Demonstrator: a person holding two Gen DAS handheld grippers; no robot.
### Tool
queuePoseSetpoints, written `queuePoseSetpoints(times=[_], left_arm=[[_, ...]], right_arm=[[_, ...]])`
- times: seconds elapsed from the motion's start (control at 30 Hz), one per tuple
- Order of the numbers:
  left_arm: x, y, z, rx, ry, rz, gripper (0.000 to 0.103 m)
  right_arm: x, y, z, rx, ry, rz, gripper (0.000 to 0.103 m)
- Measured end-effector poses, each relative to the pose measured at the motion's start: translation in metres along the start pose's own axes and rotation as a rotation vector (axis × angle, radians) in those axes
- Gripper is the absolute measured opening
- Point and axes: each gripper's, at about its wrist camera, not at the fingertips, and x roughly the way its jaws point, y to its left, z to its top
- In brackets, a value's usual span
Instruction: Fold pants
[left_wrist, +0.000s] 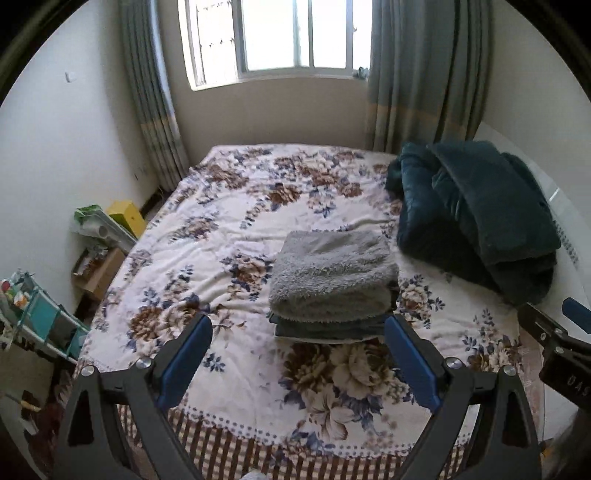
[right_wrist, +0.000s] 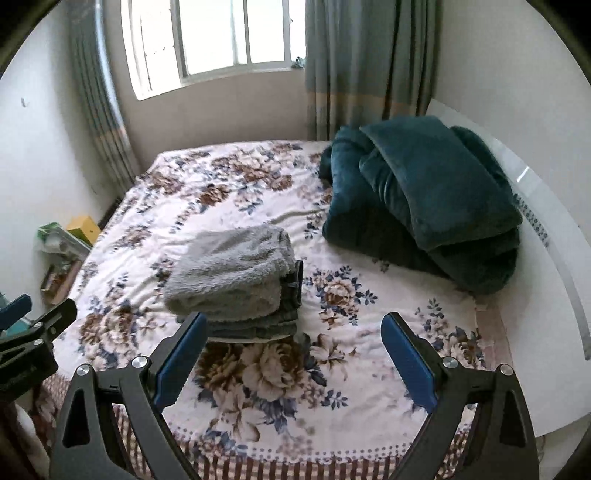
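On the bed (left_wrist: 221, 236), folded pants (left_wrist: 332, 280) hide lower layers; both claws gape, empty.

The folded pants (left_wrist: 330, 280) show shaggy grey fleece, matt and rough. The bedspread (left_wrist: 229, 236) is soft printed cloth. The quilt (right_wrist: 428, 199) is plush teal velvet. Fingers (right_wrist: 406, 365) carry smooth blue plastic pads on matt black frames.

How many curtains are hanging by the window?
2. One curtain hangs left of the window, reaching down beside the bed's far left corner. The other curtain hangs on the right, behind the dark green blanket. None seem hidden.
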Motion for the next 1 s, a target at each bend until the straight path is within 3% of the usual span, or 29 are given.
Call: queuePoseSetpoints(times=[0.27, 0.57, 0.7, 0.87, 1.0], left_arm=[[-0.092, -0.004, -0.016, -0.003, -0.109, 0.012, 0.096], [-0.129, 0.011, -0.023, -0.018, -0.137, -0.011, 0.096], [-0.131, 0.015, -0.025, -0.011, -0.131, -0.019, 0.096], [-0.116, 0.015, -0.021, 0.003, -0.115, -0.02, 0.103], [-0.095, 0.019, -0.011, -0.005, -0.105, -0.008, 0.103]], right_arm=[[-0.108, -0.007, -0.02, -0.037, -0.093, 0.047, 0.097], [-0.188, -0.003, -0.025, -0.021, -0.162, 0.071, 0.097], [-0.198, 0.002, -0.025, -0.02, -0.155, 0.09, 0.097], [-0.191, 0.008, -0.023, -0.008, -0.149, 0.087, 0.097], [-0.176, 0.01, -0.013, -0.004, -0.17, 0.036, 0.098]])
